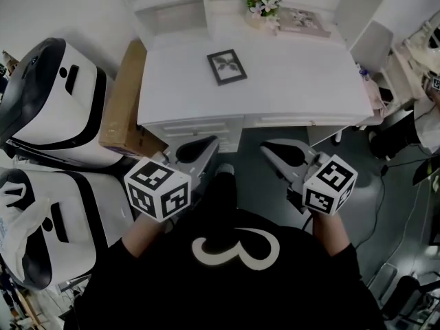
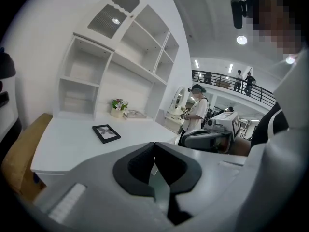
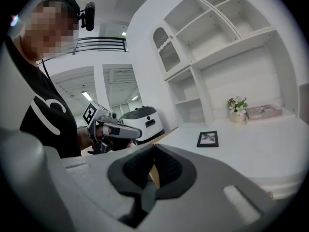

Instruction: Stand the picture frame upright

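Observation:
A small black picture frame [image 1: 227, 66] lies flat on the white desk [image 1: 295, 81], near its middle; it also shows in the left gripper view as a dark frame [image 2: 106, 133] and in the right gripper view as a frame [image 3: 208, 139]. My left gripper [image 1: 206, 145] is held below the desk's front edge, jaws shut and empty. My right gripper [image 1: 270, 147] is beside it at the same height, also shut with nothing in it. Both grippers are well short of the frame.
A flower pot [image 1: 260, 5] and a flat box [image 1: 301, 20] stand at the desk's back under white shelves [image 2: 120, 66]. A cardboard box [image 1: 124, 108] leans at the desk's left, beside white machines [image 1: 51, 102]. Drawers [image 1: 199, 127] face me. People stand in the background [image 2: 195, 110].

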Action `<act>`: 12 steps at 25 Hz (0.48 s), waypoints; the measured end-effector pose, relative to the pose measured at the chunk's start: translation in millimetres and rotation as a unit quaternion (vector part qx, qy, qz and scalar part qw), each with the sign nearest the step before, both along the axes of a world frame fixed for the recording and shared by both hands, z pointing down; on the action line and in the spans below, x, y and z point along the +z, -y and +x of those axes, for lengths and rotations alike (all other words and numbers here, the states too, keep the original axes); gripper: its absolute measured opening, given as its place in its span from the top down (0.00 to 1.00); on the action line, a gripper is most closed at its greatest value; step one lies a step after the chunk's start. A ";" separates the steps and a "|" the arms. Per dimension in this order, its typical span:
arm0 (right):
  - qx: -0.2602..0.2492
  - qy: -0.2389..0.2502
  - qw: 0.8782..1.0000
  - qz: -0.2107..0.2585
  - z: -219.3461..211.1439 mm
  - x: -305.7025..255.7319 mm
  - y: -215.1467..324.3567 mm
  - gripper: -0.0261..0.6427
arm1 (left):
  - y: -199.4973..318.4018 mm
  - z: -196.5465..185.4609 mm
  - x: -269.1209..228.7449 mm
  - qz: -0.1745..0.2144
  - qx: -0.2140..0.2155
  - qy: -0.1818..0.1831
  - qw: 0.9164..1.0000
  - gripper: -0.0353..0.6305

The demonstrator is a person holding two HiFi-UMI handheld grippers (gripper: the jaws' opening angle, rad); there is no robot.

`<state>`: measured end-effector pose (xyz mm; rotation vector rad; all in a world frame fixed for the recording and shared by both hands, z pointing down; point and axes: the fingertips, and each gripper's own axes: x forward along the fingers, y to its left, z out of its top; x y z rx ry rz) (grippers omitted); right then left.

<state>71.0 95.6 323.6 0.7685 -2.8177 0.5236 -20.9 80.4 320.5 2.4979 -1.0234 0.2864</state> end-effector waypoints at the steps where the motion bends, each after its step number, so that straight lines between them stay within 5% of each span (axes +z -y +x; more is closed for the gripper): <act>1: 0.000 -0.002 1.000 -0.003 -0.7 2.7 11.0 0.96 | 10.2 -1.4 2.5 -0.001 -0.002 0.000 1.000 0.93; 12: 0.033 -0.037 0.997 -0.054 4.9 34.4 165.9 0.96 | 157.8 -7.4 45.8 -0.052 -0.002 0.023 0.998 0.93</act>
